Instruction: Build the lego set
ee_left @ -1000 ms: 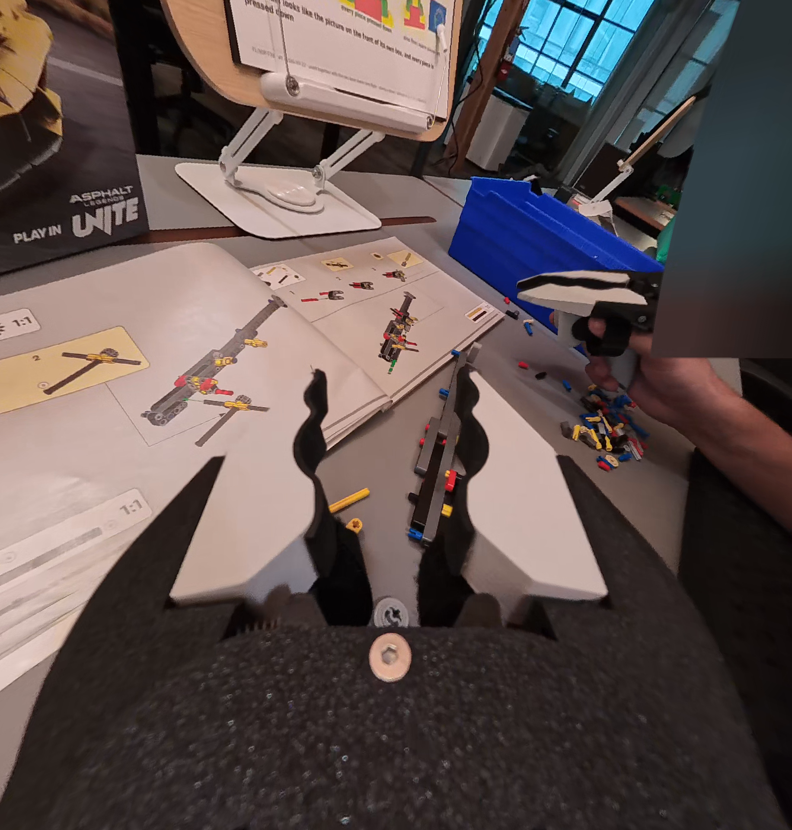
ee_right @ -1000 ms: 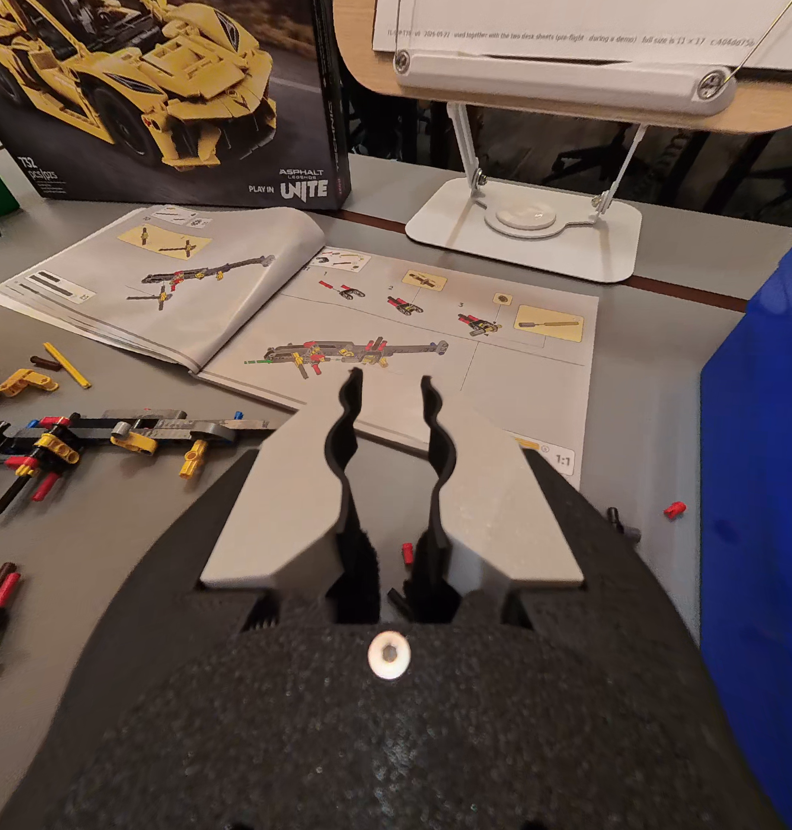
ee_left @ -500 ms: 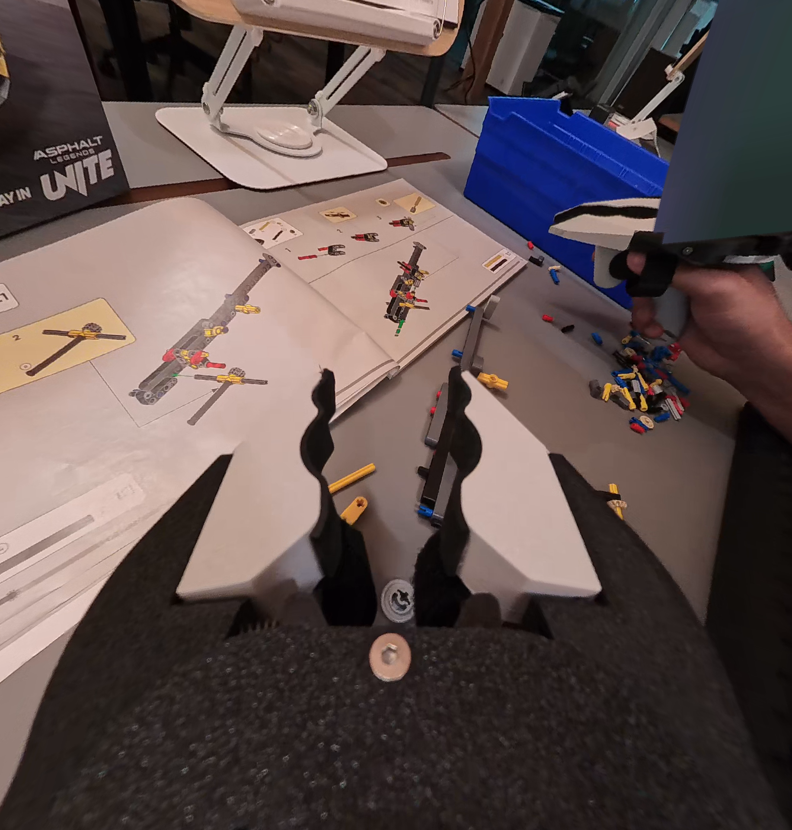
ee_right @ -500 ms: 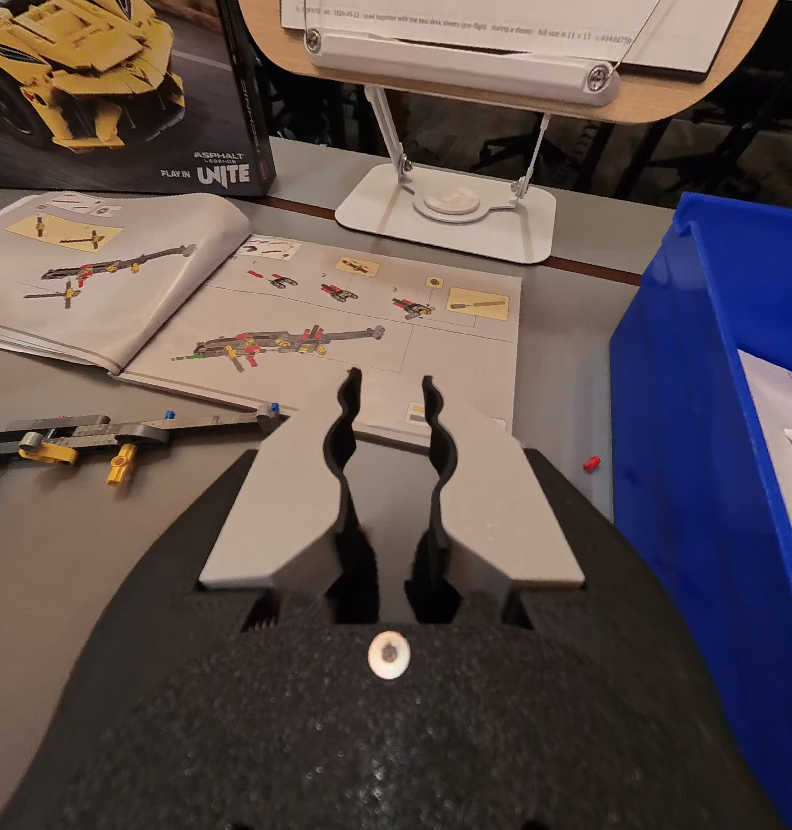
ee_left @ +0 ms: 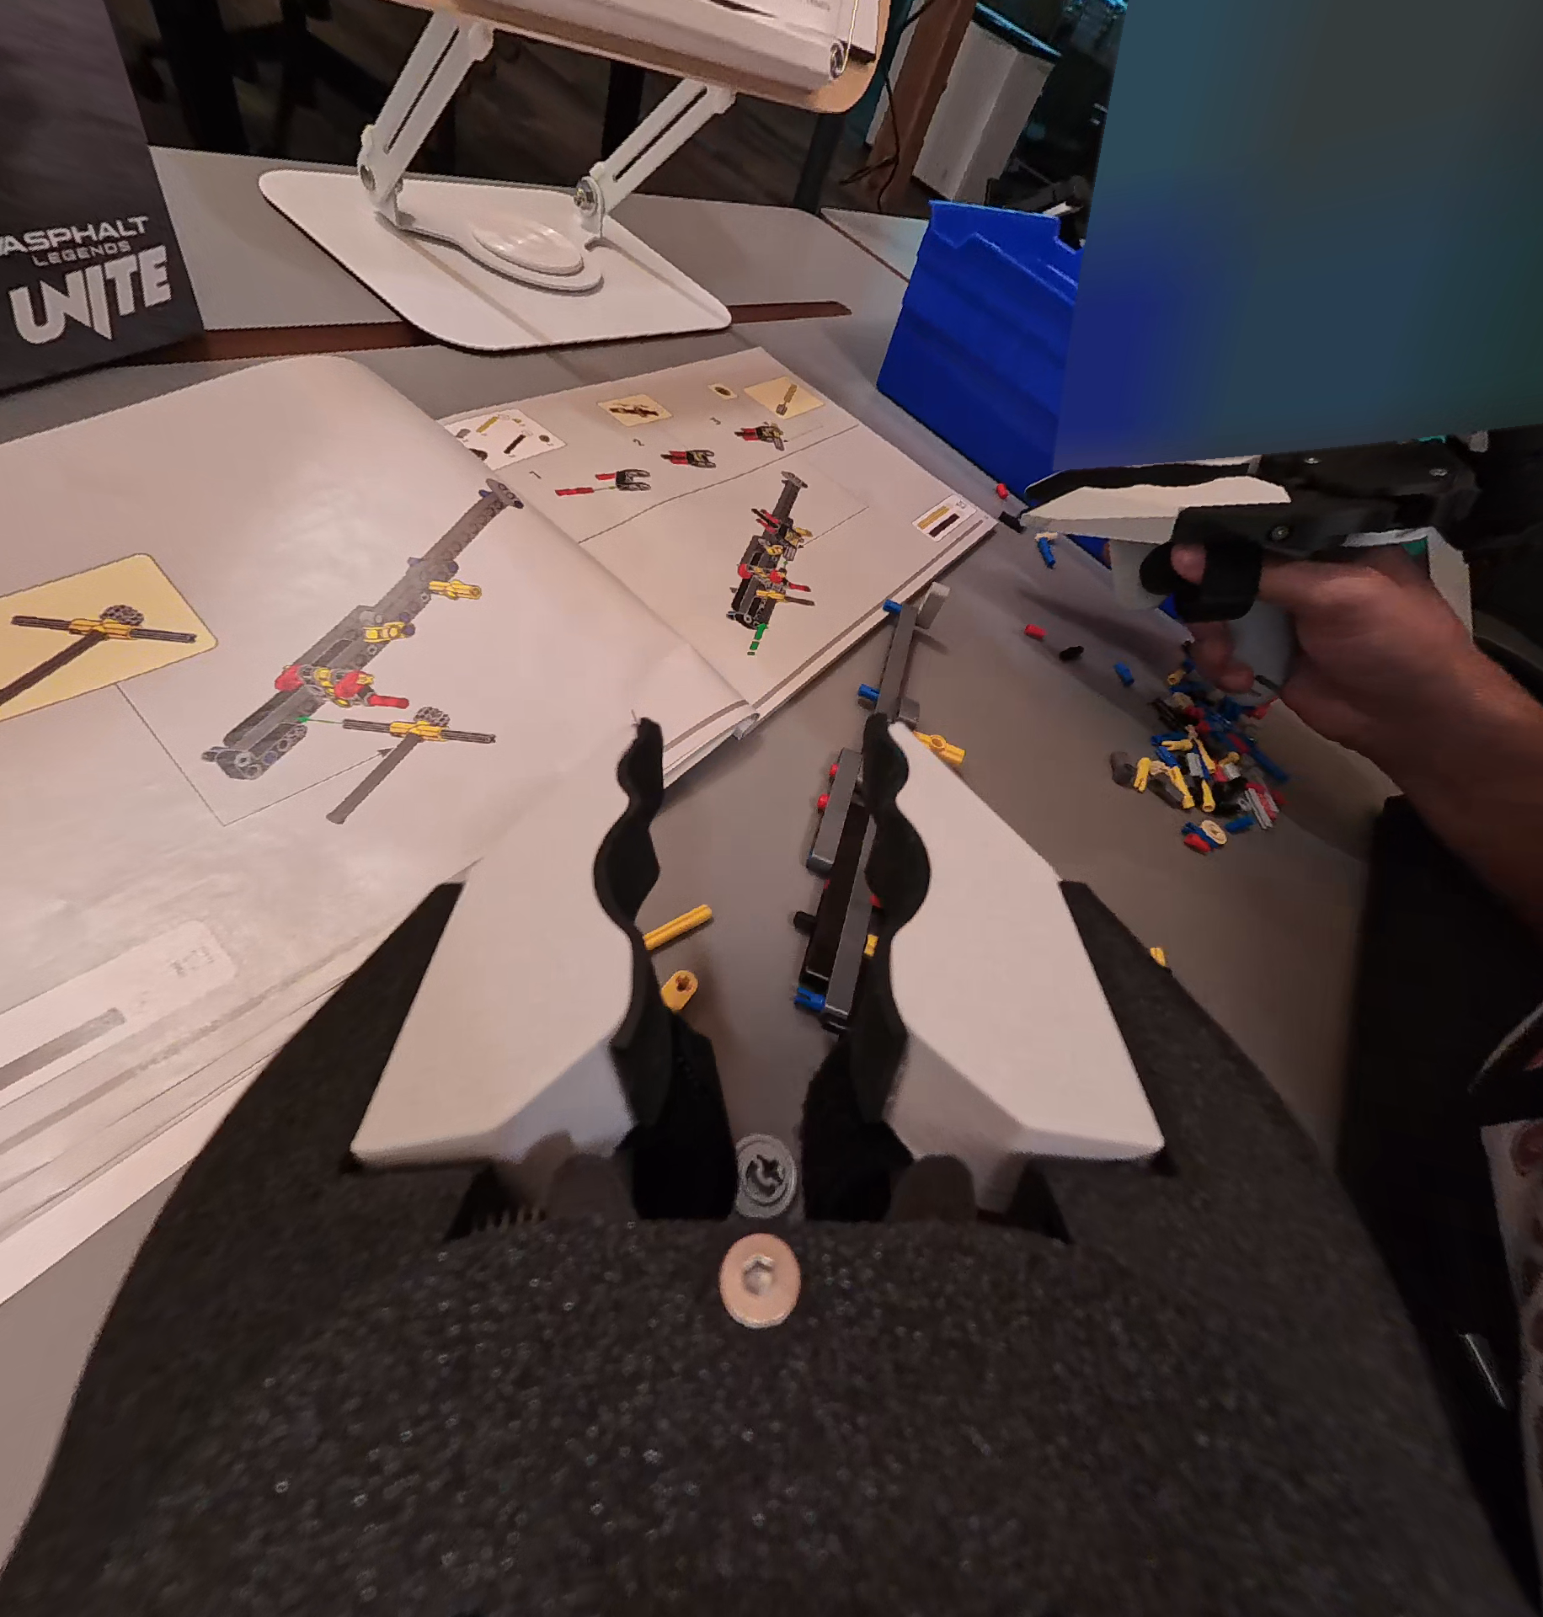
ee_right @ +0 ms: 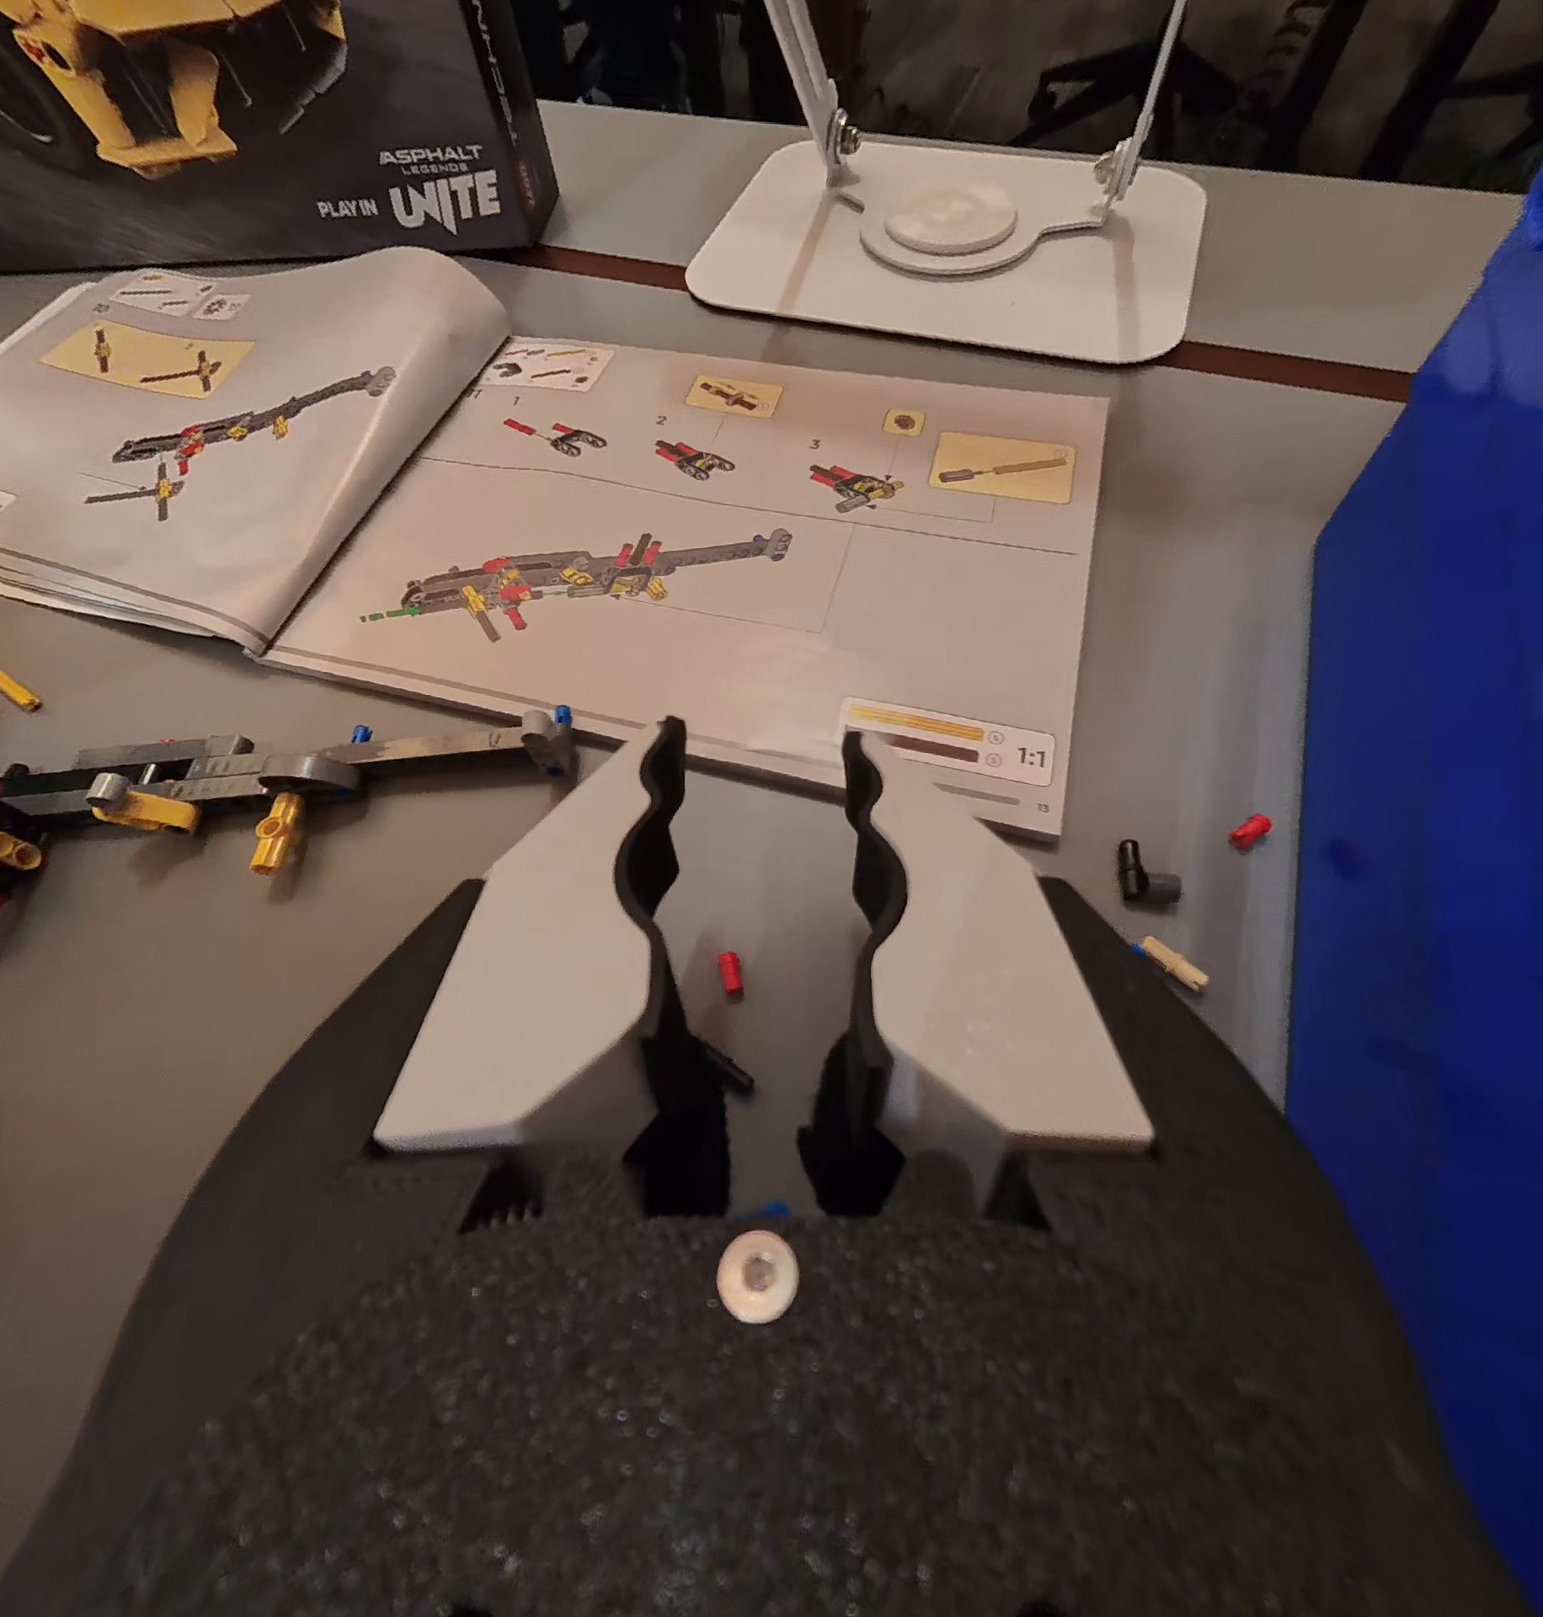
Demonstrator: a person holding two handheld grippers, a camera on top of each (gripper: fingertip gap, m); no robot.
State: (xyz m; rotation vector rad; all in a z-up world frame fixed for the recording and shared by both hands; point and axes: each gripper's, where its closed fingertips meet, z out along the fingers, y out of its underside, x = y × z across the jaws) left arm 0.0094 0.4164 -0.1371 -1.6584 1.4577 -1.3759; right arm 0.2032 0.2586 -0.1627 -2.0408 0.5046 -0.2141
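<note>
Right wrist view: right claw [ee_right: 759, 744] hangs open and empty over a red pin [ee_right: 730, 971] on the table [ee_right: 225, 1006]; the part-built beam [ee_right: 313, 766] lies left, near the booklet [ee_right: 750, 595]. Left claw [ee_left: 759, 744] gapes, empty, beside that beam [ee_left: 847, 910].

booklet [ee_right: 663, 560] behind assembly [ee_right: 252, 779] — bin [ee_right: 1450, 700] right

Glossy paper manual [ee_right: 663, 560], matt table [ee_right: 225, 1006]
</note>
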